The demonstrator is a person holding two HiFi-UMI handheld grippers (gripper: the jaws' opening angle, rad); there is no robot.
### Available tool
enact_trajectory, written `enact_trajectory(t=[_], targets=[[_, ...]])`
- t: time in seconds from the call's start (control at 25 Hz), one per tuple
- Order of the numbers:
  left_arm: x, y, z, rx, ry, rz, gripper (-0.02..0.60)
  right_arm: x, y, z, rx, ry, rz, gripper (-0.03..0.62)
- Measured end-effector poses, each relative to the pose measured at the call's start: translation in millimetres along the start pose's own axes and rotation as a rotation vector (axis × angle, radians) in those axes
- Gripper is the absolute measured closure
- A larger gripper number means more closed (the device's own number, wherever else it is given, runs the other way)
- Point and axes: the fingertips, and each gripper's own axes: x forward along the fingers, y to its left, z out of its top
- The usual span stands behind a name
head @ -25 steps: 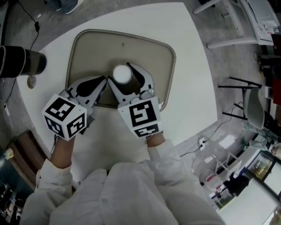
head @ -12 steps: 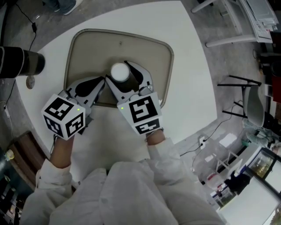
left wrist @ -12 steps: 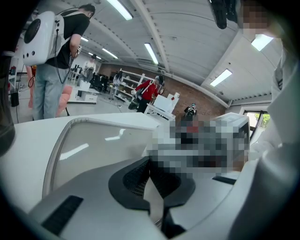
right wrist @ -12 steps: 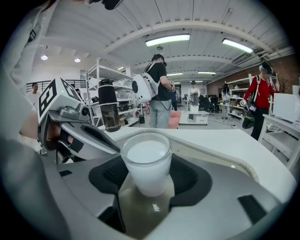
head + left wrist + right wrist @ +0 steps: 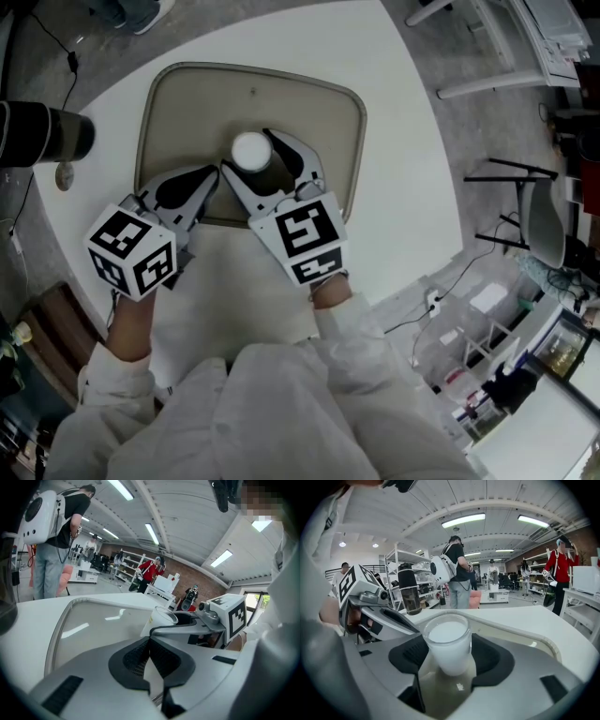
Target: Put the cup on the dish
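A white cup (image 5: 250, 148) stands upright between the jaws of my right gripper (image 5: 253, 156), over the middle of the beige dish (image 5: 187, 103). The pads press on its sides, so the gripper is shut on it. In the right gripper view the cup (image 5: 447, 644) fills the gap over the dish (image 5: 520, 641); whether its base touches the dish cannot be told. My left gripper (image 5: 212, 178) is shut on nothing, its tips just left of the cup at the dish's near rim. Its pads meet in the left gripper view (image 5: 150, 644), with the cup (image 5: 161, 618) beyond.
The dish lies on a white round table (image 5: 403, 141). A black bottle (image 5: 47, 131) stands at the table's left edge, a small round disc (image 5: 66, 174) beside it. Chairs and racks stand on the floor to the right. People stand in the background.
Both grippers and the cup have shifted a little to the left and farther over the dish. The grip on the cup is unchanged.
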Motion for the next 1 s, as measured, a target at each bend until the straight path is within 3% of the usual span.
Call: enact_trajectory(t=[0.52,1.0], targets=[[-20.8,-15.9,-2.4,0.006,-0.015,-0.004,0.572,-22.3,8.2,-6.0,-0.019,0.012,-0.035,0.321],[-72.9,-49.0,-18.9,0.052,-0.041,-0.015,0.572,-83.0,40.6,-3.9,0.019,-0.063,-0.151,0.321]])
